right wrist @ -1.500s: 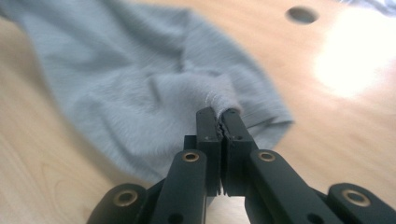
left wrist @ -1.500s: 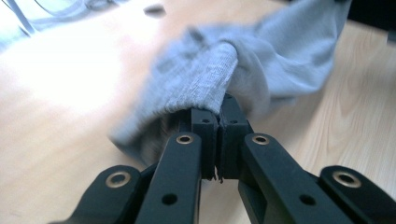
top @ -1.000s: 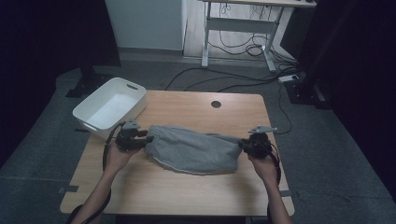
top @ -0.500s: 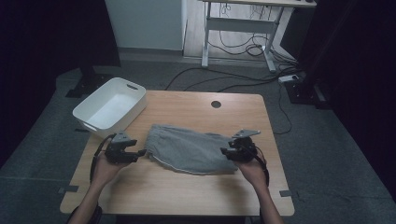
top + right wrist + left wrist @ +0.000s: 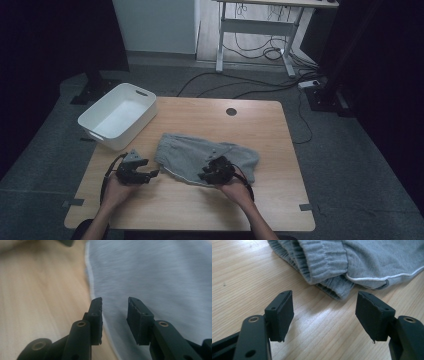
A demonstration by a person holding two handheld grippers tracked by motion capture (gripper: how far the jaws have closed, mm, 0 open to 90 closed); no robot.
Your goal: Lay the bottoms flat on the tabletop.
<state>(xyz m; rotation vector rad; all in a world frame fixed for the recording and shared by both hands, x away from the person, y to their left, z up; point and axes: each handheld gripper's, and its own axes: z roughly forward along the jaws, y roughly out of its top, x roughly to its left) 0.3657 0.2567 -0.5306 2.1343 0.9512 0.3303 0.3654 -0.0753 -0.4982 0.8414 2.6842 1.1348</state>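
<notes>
Fingers point(image 5: 282, 315) of the left gripper point(image 5: 324, 315) stand wide apart with bare wood between them; they have just been opening and hold nothing. Ribbed waistband of the grey shorts point(image 5: 352, 262) lies just past the tips, at upper centre of the left gripper view, not touching the pads.

Right gripper point(image 5: 114, 320): jaws a narrow gap apart, having just been closing, nothing pinched between the pads. Grey fabric spreads under and beyond them across the right of that view; its white-piped edge runs down past the left-hand jaw. View is motion-blurred.

High view: shorts point(image 5: 195, 152) lie flat and folded at centre of the wooden table point(image 5: 200, 212). Left gripper point(image 5: 134, 171) sits at lower left of centre, just beside the garment's left edge, on bare table. Right gripper point(image 5: 216, 172) sits over the garment's near edge, lower centre. White bin point(image 5: 90, 125) stands at the table's upper left corner, well apart from the shorts.
</notes>
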